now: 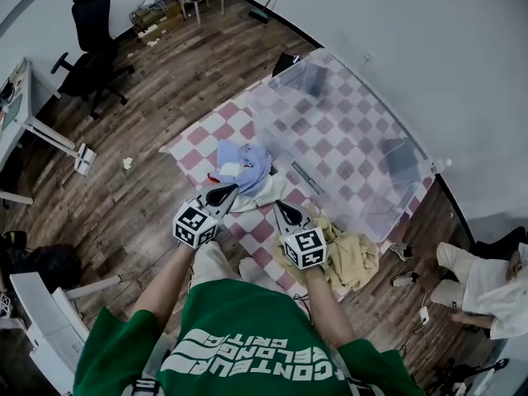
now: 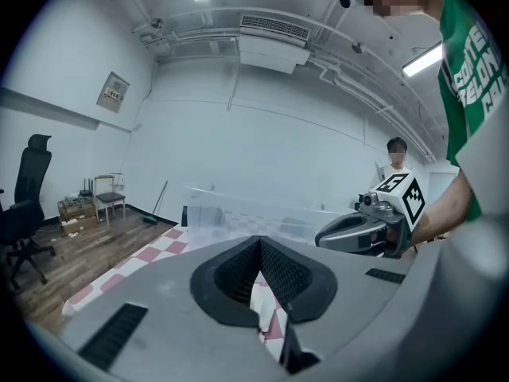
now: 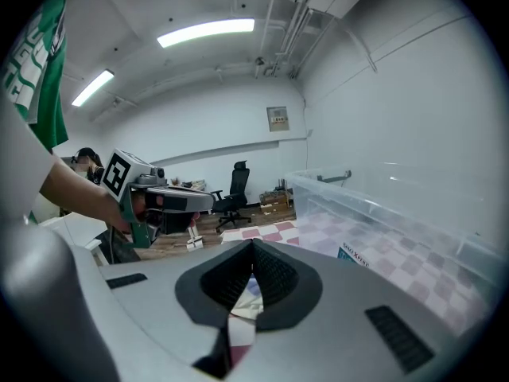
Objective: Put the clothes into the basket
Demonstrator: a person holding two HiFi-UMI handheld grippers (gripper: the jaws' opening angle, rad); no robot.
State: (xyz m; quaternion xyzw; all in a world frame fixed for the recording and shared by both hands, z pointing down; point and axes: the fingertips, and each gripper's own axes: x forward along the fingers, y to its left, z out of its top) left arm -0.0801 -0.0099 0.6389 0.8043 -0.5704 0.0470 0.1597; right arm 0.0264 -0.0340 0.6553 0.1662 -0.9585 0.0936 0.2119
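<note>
left hand-held gripper [image 1: 226,191]: centre-left of the head view; jaws closed on nothing, as its own view shows.
left pose: forearm reaches up-frame from the body at the bottom edge; tip points up and slightly right, tilted a little below level.
blue-and-white clothes pile [image 1: 245,165]: on the checked mat [image 1: 206,134], on the floor just up-frame of the left tip and not touching it; the pile stretches roughly left to right.
nearer hand for the pile: left, judged; the right tip is near too, lower right of the pile.
right hand-held gripper [image 1: 279,208]: centre of frame, beside the left one and apart from it; jaws closed, nothing held.
right pose: points up-frame and slightly left, tilted downward a bit more steeply than the left.
yellow garment [image 1: 356,258]: crumpled at lower right, beside the right gripper's marker cube and behind its tip.
basket [image 1: 355,130]: clear plastic bin, upper right of both tips; long axis runs diagonally from upper centre to right; no clothes seen inside.
key relation: the pile lies between the grippers and the basket, so a carry would go up and right.
next need, judged: jaws must open before any grasp.
</note>
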